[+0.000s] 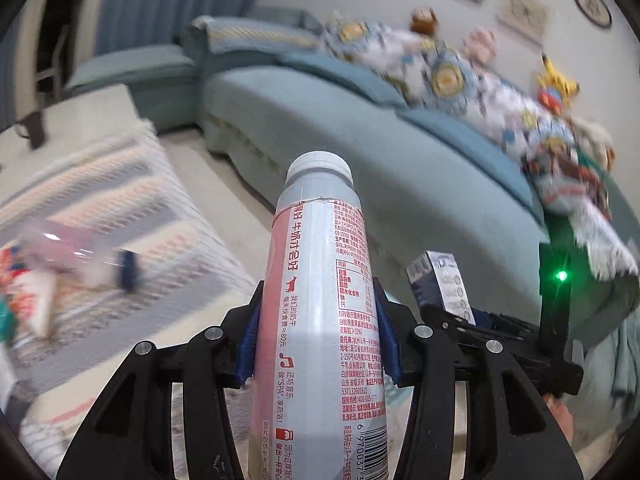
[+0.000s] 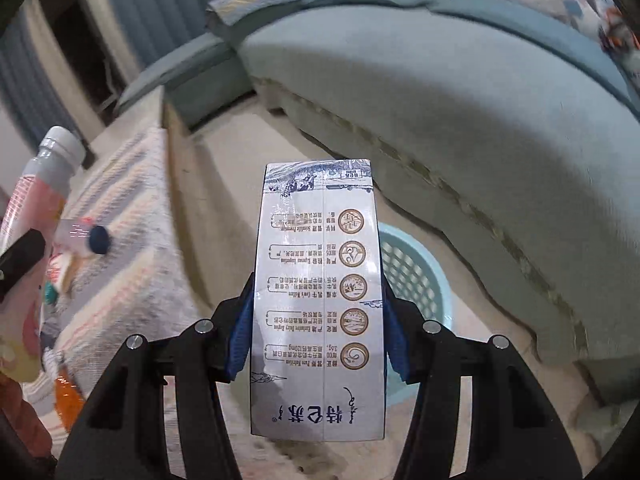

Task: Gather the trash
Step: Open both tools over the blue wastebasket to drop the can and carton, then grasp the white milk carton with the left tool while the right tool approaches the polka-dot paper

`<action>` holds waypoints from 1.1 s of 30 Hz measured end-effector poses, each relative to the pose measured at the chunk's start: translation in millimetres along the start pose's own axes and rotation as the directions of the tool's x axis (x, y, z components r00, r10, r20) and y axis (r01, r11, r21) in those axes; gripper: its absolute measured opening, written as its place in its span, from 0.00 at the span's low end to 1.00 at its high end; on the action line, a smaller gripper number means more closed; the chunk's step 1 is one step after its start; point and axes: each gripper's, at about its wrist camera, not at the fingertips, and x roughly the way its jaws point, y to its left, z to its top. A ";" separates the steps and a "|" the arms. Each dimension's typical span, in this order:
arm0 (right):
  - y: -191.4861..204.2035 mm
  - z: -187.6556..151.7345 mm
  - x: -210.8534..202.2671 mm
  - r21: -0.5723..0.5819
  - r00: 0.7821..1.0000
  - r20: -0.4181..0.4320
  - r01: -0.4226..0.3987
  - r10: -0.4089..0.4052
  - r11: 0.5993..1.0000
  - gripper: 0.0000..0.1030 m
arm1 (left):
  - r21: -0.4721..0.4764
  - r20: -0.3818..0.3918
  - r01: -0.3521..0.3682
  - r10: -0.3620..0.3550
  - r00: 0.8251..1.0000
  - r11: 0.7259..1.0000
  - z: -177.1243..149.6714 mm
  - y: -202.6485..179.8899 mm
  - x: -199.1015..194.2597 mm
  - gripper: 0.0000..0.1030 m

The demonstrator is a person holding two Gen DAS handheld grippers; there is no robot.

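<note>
My left gripper (image 1: 318,332) is shut on a white and pink milk bottle (image 1: 320,320) with a white cap, held up in the air; the bottle also shows at the left edge of the right wrist view (image 2: 40,200). My right gripper (image 2: 318,328) is shut on a white milk carton (image 2: 318,304) with blue drawings and gold seals; the carton also shows in the left wrist view (image 1: 440,280). A light blue mesh basket (image 2: 416,280) stands on the floor below and behind the carton, partly hidden by it.
A table with a striped cloth (image 1: 132,216) is on the left, holding a clear bottle with a dark blue cap (image 1: 100,264), wrappers and an orange item (image 2: 66,400). A teal sofa (image 1: 380,152) with patterned cushions and plush toys fills the right.
</note>
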 end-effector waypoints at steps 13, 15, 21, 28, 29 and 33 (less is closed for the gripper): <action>-42.5 -21.8 70.8 0.081 0.988 -0.139 0.071 -0.059 0.994 0.54 | -0.016 -0.211 0.092 -0.094 0.973 0.996 -34.3 -9.5 102.7 0.54; -42.7 -22.1 73.1 0.081 0.987 -0.141 0.085 -0.073 0.993 0.56 | -0.014 -0.202 0.092 -0.093 0.975 0.996 -33.8 -7.7 99.7 0.57; -41.0 -24.3 66.4 0.086 0.990 -0.134 0.062 -0.051 0.994 0.57 | -0.009 -0.171 0.086 -0.086 0.981 0.996 -30.2 4.1 72.0 0.58; 6.0 -28.6 29.6 -0.008 0.997 -0.073 0.012 -0.013 1.000 0.57 | -0.035 -0.101 0.052 -0.055 0.993 0.998 -23.9 24.2 18.4 0.58; 20.1 -28.8 19.7 -0.037 0.999 -0.053 -0.004 0.002 0.999 0.57 | -0.039 -0.086 0.043 -0.046 0.995 0.998 -22.9 28.2 8.4 0.58; 77.4 -33.0 -12.8 -0.158 0.995 0.004 -0.094 0.096 0.983 0.57 | -0.067 -0.017 -0.033 0.032 0.999 0.997 -25.0 60.4 -45.5 0.58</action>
